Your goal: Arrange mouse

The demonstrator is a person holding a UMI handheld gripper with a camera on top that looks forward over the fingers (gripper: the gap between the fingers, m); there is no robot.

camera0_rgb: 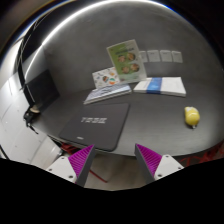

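A small rounded yellow object, which looks like the mouse, lies on the dark grey table ahead and to the right of my fingers. A dark rectangular mat with small white lettering lies on the table just ahead of my left finger. My gripper is open and empty, with its magenta pads wide apart. It is held off the table's near edge, well short of the yellow object.
Leaflets and booklets lie at the back of the table: a green one, a small one, a flat booklet and blue-white ones. A black chair stands left. Beige floor shows between the fingers.
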